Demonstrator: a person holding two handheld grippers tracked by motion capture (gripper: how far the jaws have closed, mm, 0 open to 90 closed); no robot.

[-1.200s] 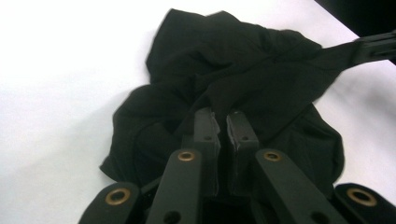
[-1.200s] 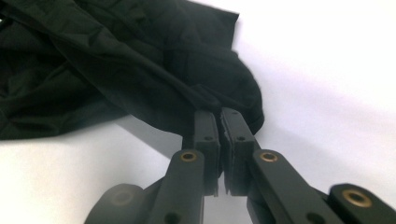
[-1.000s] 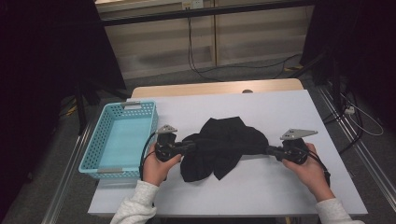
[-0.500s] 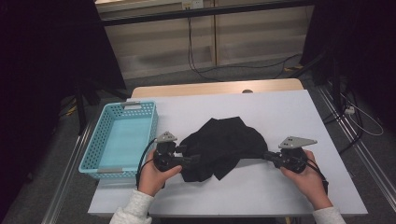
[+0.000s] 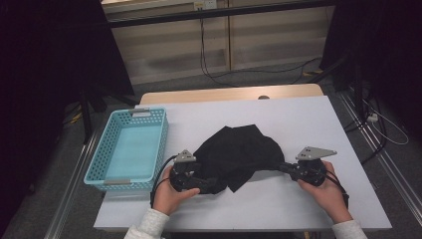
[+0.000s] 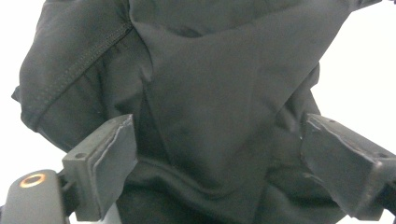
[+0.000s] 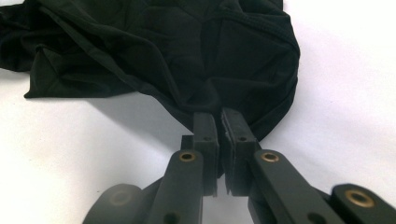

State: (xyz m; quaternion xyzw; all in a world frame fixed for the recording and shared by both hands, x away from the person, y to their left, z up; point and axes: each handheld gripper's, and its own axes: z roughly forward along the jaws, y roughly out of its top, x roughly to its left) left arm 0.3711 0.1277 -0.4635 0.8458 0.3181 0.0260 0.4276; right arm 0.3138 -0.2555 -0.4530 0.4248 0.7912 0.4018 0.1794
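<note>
A crumpled black cloth (image 5: 239, 154) lies on the white table (image 5: 298, 119), near its front. My left gripper (image 5: 208, 185) rests low at the cloth's left edge. Its jaws have just been opening and stand wide apart in the left gripper view, around the cloth (image 6: 210, 93) without pressing it; my left gripper (image 6: 217, 140) is open. At the cloth's right edge my right gripper (image 5: 284, 167) is shut on a fold. In the right gripper view the fabric (image 7: 163, 51) bunches into the tips of my right gripper (image 7: 219, 116).
A turquoise plastic basket (image 5: 102, 149) stands empty at the table's left edge, just left of my left hand. Bare white tabletop stretches behind and to the right of the cloth. Beyond the table are a grey floor and cables.
My left gripper has opened and let go of the cloth. Both hands have drawn back toward the front edge, and the cloth has sunk flatter onto the table.
</note>
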